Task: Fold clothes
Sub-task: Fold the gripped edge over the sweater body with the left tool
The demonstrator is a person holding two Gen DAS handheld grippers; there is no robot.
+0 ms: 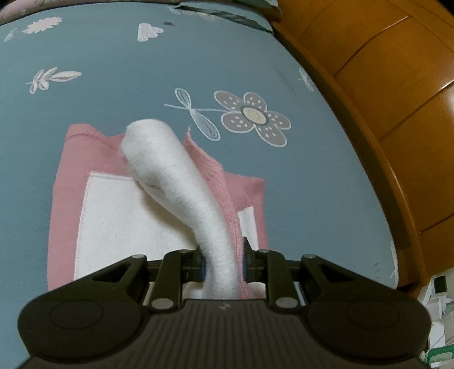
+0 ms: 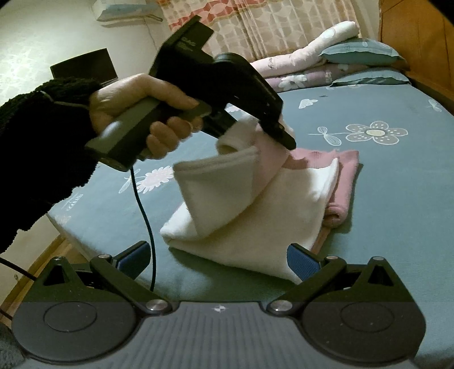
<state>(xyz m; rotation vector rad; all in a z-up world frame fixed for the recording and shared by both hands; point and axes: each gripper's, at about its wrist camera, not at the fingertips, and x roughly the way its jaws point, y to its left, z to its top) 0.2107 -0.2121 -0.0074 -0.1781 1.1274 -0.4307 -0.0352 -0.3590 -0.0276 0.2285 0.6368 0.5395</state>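
Two black two-finger grippers show: the left gripper (image 1: 222, 268) and the right gripper (image 2: 218, 259). One hand (image 2: 142, 110) in a black fuzzy sleeve (image 2: 37, 159) holds the left one. One pink-and-white knitted garment (image 2: 255, 210) lies on one teal bedsheet (image 2: 383, 198), beside the sheet's large grey printed flower (image 2: 376, 132). Beyond that flower lie two teal pillows (image 2: 360, 52) and one rolled pale floral quilt (image 2: 300, 54). One patterned curtain (image 2: 269, 25) and one white air conditioner (image 2: 124, 10) hang farther back.
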